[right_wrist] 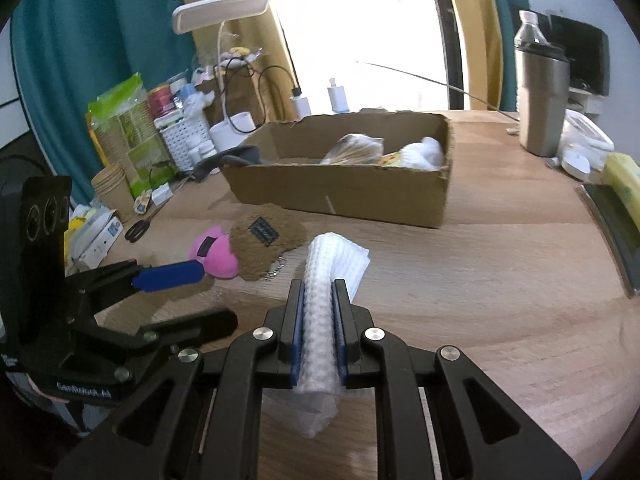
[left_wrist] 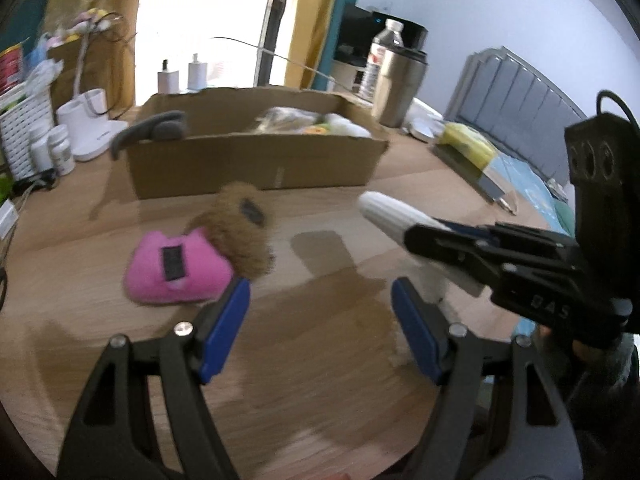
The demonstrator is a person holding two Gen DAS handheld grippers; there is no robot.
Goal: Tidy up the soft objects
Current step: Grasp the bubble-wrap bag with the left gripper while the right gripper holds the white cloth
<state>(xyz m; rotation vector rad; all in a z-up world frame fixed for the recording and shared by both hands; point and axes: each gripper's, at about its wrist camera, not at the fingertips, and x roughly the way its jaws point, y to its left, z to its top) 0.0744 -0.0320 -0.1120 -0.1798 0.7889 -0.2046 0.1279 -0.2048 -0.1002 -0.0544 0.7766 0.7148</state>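
So the box [right_wrist: 348, 196] already has a few soft things in it, the right tool [right_wrist: 319, 308] is clamped on a white cloth [right_wrist: 320, 280], and the left tool [left_wrist: 320, 320] hangs wide over the counter [right_wrist: 480, 260] near the pink plush [left_wrist: 176, 272] and brown plush [left_wrist: 240, 236] still left out.

A white waffle-textured cloth [right_wrist: 320, 300], rolled up, is being squeezed between the right gripper's fingers [right_wrist: 297, 320], sticking out beyond their tips. A pink plush [left_wrist: 176, 272] and a brown plush [left_wrist: 240, 236], touching, are lying just beyond the left gripper's fingers [left_wrist: 224, 332].
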